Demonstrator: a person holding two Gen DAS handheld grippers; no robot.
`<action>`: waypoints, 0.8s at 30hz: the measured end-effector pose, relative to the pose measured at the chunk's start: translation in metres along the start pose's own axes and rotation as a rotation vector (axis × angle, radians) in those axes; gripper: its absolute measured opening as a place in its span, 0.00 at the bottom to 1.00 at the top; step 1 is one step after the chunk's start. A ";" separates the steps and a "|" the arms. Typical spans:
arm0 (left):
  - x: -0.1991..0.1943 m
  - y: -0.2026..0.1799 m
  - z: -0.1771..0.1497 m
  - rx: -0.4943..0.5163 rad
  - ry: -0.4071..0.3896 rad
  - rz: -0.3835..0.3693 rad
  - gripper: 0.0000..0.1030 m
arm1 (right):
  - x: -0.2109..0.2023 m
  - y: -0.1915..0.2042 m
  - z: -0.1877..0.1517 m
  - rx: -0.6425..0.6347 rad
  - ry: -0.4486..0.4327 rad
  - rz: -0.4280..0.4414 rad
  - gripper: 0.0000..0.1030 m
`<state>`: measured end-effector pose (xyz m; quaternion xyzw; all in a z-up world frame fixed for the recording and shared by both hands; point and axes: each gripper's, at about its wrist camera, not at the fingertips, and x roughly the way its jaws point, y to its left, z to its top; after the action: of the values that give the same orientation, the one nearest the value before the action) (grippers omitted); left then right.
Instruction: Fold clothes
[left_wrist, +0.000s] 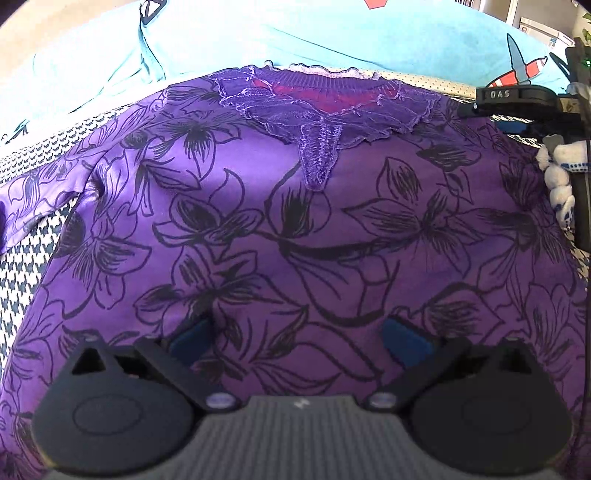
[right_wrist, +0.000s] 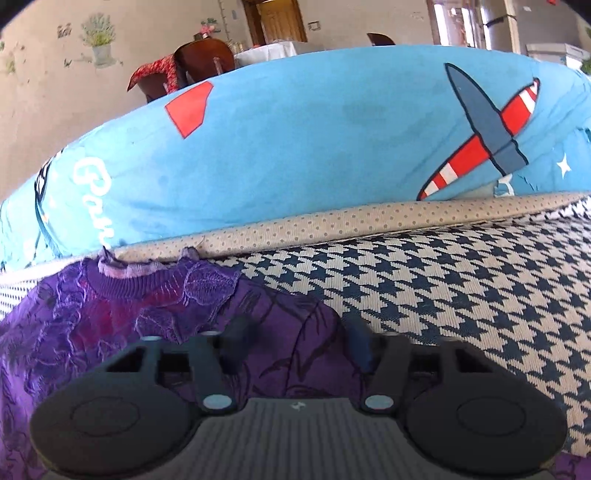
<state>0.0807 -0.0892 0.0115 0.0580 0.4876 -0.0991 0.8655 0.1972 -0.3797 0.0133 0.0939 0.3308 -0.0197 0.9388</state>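
Over the purple floral satin garment (left_wrist: 295, 229) on black-and-white houndstooth fabric (right_wrist: 461, 288), left claw (left_wrist: 299, 338) gapes apart; right claw (right_wrist: 295, 339) straddles its edge, parted.

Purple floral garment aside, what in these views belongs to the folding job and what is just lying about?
Part of the job:
purple floral garment
left hand-held gripper, open over it
right hand-held gripper, open at its shoulder edge

Just lying about:
blue airplane-print bedding
houndstooth cover
wooden chair
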 end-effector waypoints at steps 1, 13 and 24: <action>0.000 0.000 0.000 -0.001 -0.001 0.000 1.00 | 0.000 0.000 0.000 -0.007 0.002 -0.009 0.26; -0.001 -0.007 0.003 0.013 -0.036 -0.048 1.00 | -0.006 0.012 0.025 0.039 -0.165 -0.089 0.07; 0.004 -0.016 -0.002 0.068 -0.062 -0.049 1.00 | -0.021 -0.007 0.018 0.213 -0.123 -0.108 0.38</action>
<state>0.0773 -0.1046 0.0073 0.0722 0.4581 -0.1383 0.8751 0.1910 -0.3904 0.0386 0.1737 0.2732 -0.1109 0.9396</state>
